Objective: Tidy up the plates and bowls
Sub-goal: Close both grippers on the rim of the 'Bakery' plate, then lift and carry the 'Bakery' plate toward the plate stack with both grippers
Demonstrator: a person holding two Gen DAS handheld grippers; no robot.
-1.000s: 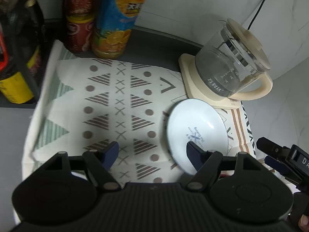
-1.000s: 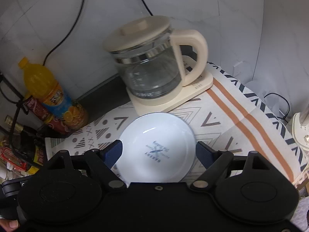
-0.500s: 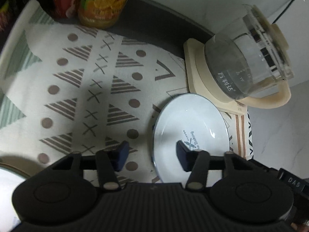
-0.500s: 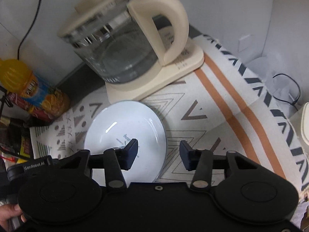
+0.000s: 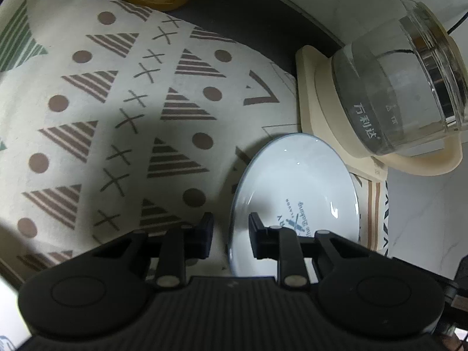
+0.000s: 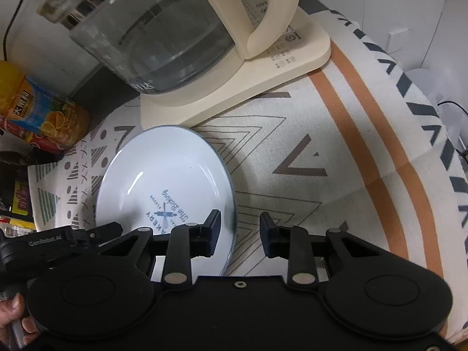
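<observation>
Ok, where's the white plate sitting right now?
The white plate lies on the patterned cloth just in front of the kettle base, with each gripper straddling an opposite edge of its rim.

A round white plate (image 5: 295,193) with a thin blue rim lies flat and face up on the patterned cloth (image 5: 96,122). It sits just in front of the kettle base (image 5: 316,102). Blue words are printed in its middle.

Both the left gripper (image 5: 230,231) and right gripper (image 6: 239,232) hold their jaws narrowly parted, angled downward.
</observation>
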